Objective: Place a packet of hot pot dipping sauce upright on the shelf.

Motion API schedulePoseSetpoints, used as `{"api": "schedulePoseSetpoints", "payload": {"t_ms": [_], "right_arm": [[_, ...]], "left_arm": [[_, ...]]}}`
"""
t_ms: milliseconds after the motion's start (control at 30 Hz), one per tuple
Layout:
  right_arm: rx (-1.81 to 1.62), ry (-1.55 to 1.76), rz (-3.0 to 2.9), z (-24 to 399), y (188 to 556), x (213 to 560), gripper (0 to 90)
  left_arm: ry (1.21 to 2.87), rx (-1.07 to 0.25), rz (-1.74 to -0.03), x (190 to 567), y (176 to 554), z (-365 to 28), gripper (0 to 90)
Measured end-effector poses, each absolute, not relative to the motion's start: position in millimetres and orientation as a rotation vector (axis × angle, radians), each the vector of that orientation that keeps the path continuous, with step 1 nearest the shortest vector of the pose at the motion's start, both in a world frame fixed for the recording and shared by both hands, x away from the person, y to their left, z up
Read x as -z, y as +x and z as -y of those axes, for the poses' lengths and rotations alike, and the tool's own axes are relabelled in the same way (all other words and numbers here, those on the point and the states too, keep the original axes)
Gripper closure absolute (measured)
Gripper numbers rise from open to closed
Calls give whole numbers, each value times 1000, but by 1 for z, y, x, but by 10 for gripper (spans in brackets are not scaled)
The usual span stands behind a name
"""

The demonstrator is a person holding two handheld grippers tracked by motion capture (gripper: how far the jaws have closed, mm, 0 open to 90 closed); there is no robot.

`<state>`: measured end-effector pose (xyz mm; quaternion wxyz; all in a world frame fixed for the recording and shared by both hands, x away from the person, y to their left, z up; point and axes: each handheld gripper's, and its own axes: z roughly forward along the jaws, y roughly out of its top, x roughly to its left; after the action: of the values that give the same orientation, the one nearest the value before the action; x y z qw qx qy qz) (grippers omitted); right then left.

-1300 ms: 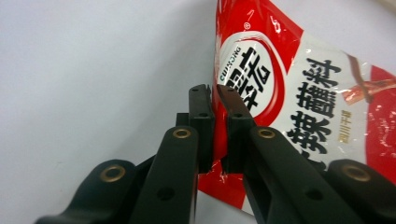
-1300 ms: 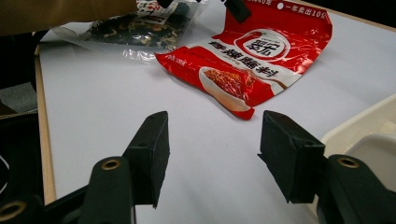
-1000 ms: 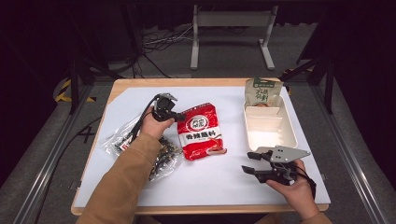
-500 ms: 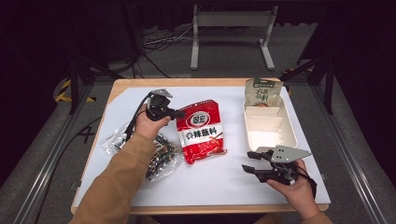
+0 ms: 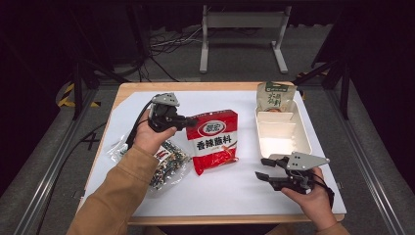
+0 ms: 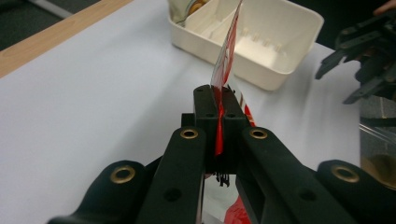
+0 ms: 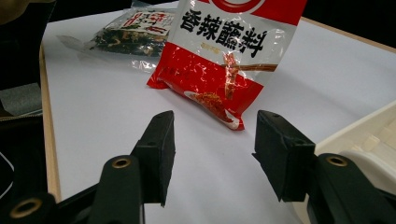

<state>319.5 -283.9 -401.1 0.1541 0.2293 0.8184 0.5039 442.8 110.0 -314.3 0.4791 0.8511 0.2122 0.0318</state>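
**Red packet pinched at its edge, second gripper waits beside the tray**

High view: the left gripper (image 5: 188, 121), in a hand w/ a tan sleeve, is clamped on the upper left corner of the red packet (image 5: 214, 141), which sits mid-table on the white sheet (image 5: 235, 188). The packet's top end is raised; its lower end touches the sheet. Just left of it, partly under the forearm, lies a clear bag (image 5: 166, 164) of dark, mixed contents. At the table's right side stands a cream tray (image 5: 304, 139) w/ compartments, and a green pouch (image 5: 275, 95) leans in its far end. The right gripper (image 5: 263, 169) rests near the front edge, just in front of the tray, jaws apart w/ nothing between them, pointing toward the packet but well apart from it.

Left gripper view: both jaws are pressed together on the packet's thin red-and-white edge (image 6: 223, 79), which rises upright from between them. Beyond it, the cream tray (image 6: 280, 65); at far right, the other gripper (image 6: 364, 60).

Right gripper view: jaws stand open over bare white sheet (image 7: 93, 112). Ahead, the red packet (image 7: 224, 60) tilts up, its bottom corner on the sheet; the clear bag (image 7: 135, 32) lies behind it. The tray's rim (image 7: 355, 128) is at right.
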Motion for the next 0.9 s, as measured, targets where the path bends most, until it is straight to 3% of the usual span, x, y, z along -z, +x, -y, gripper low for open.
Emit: {"api": "schedulePoseSetpoints", "payload": {"t_ms": [900], "right_arm": [[-1492,640,-2345,286,313,392,461]], "left_arm": [[2040,-71,-189,282,373,-98,900]]}}
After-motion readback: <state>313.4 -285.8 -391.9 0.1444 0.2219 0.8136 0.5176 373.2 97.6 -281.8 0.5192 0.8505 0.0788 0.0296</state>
